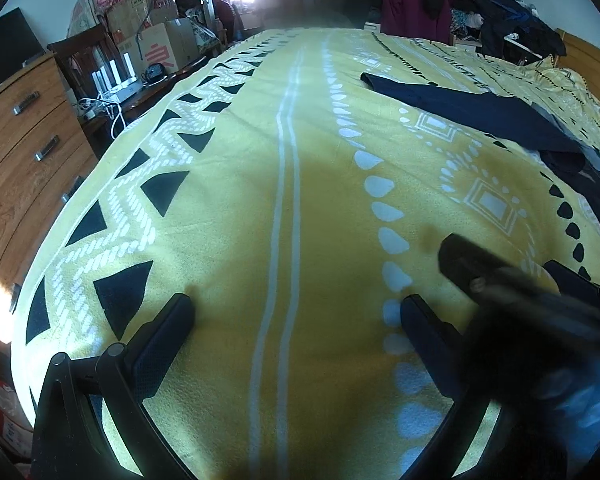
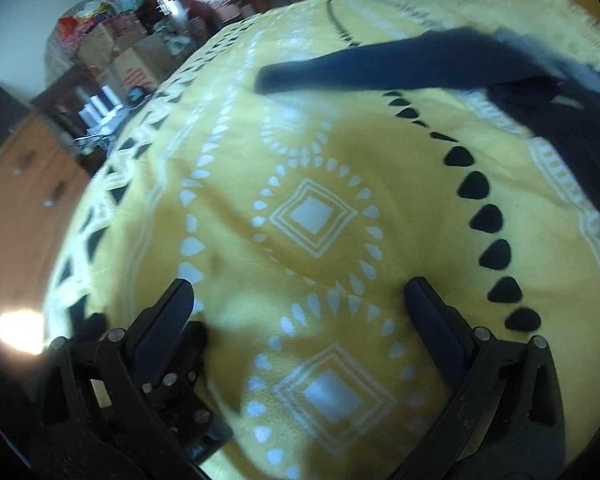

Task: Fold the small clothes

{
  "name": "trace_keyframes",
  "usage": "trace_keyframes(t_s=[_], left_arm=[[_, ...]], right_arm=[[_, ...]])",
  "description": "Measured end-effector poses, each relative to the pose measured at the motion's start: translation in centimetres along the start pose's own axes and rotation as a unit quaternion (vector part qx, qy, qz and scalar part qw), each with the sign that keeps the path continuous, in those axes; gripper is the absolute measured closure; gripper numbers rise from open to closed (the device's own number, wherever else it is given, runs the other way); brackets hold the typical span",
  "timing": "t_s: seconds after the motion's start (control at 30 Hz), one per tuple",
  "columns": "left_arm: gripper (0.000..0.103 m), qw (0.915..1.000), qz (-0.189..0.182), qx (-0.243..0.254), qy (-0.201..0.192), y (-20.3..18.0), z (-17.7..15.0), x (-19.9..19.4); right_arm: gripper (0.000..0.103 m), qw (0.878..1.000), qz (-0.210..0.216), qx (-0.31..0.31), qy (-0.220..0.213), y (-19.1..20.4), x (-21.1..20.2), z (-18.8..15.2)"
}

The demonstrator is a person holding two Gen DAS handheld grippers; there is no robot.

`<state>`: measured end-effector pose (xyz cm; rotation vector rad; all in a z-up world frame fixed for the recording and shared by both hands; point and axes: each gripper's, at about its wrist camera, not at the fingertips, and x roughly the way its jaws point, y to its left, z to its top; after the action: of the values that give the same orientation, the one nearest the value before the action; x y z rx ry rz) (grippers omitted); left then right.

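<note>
1. On the bed, left wrist view: left gripper low over yellow patterned blanket, fingers spread wide, nothing between them. Both tips just above or touching the fabric; contact not resolvable.
2. Same view: dark navy garment lying flat on the blanket, ahead and to the right, well apart from the left fingertips. Sleeve-like strip reaching leftward toward the blanket's middle; bulk trailing off toward the right edge of frame.
3. Same view: right gripper crossing the lower right, blurred, just beside the left gripper's right finger. Opening not readable from this angle.
4. Same view, surroundings: wooden dresser left of the bed; cardboard boxes stacked behind it; pile of clothes at the far right end of the bed.
5. Right wrist view (frame motion-blurred): right gripper over the blanket, fingers set wide apart, empty. White diamond motif between the tips.
6. Same view: navy garment ahead, long strip lying across the upper blanket, darker mass at far right. No contact with the right fingers.
7. Same view: part of the left gripper visible at lower left, next to the right gripper's left finger.
</note>
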<state>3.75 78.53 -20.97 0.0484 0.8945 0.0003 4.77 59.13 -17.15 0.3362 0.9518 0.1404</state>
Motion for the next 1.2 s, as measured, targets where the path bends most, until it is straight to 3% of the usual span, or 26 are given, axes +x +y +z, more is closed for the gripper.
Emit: trace_keyframes(t_s=[0.1,0.2,0.27,0.33,0.43,0.5,0.63,0.73,0.8,0.87,0.93,0.97,1.07,1.13,1.2], left_arm=[[0.0,0.9999,-0.016,-0.001,0.001,0.3,0.1,-0.4],[0.0,0.9994,-0.03,-0.014,-0.013,0.9,0.2,-1.5],[0.0,0.9986,-0.02,-0.035,-0.035,1.1,0.4,-2.9],[0.0,0.9956,-0.035,-0.059,-0.064,0.8,0.8,-4.9],[0.0,0.9872,-0.048,-0.093,-0.121,-0.5,2.3,-9.2],[0.0,0.9763,-0.072,-0.114,-0.17,-1.6,3.5,-12.7],[0.0,0.946,-0.119,-0.117,-0.278,-4.4,7.2,-20.7],[0.0,0.9146,-0.144,-0.101,-0.364,-7.1,11.0,-27.4],[0.0,0.8857,-0.16,-0.093,-0.426,-9.1,13.3,-32.0],[0.0,0.853,-0.175,-0.1,-0.481,-11.1,14.5,-35.3],[0.0,0.8176,-0.202,-0.113,-0.527,-13.3,13.9,-36.0],[0.0,0.8165,-0.214,-0.116,-0.524,-14.5,14.0,-35.6],[0.0,0.8748,-0.279,-0.095,-0.385,-19.8,16.2,-31.0],[0.0,0.8975,-0.316,-0.089,-0.295,-23.2,17.0,-27.4],[0.0,0.9158,-0.337,-0.073,-0.206,-27.2,17.3,-23.7]], right_arm=[[0.0,0.994,0.088,-0.005,0.058,-1.6,0.3,1.6],[0.0,0.978,0.162,0.015,0.128,-3.2,0.8,3.0],[0.0,0.959,0.197,0.012,0.202,-3.7,1.7,4.1],[0.0,0.931,0.238,0.026,0.274,-4.1,2.7,5.0],[0.0,0.895,0.297,0.05,0.329,-5.4,2.0,5.5],[0.0,0.882,0.334,0.034,0.331,-6.3,-0.5,6.5],[0.0,0.877,0.397,-0.021,0.272,-8.8,-9.0,10.3],[0.0,0.896,0.405,-0.097,0.155,-11.4,-18.3,14.3],[0.0,0.905,0.388,-0.168,0.05,-12.9,-24.6,15.5],[0.0,0.895,0.369,-0.234,-0.085,-15.9,-30.5,14.9],[0.0,0.891,0.36,-0.226,-0.158,-20.1,-32.2,13.4],[0.0,0.899,0.357,-0.202,-0.153,-21.9,-31.6,12.9],[0.0,0.925,0.354,-0.14,0.001,-26.5,-26.4,12.1],[0.0,0.938,0.337,-0.071,0.043,-31.6,-24.0,11.6],[0.0,0.957,0.285,-0.032,0.041,-37.7,-23.5,11.6]])
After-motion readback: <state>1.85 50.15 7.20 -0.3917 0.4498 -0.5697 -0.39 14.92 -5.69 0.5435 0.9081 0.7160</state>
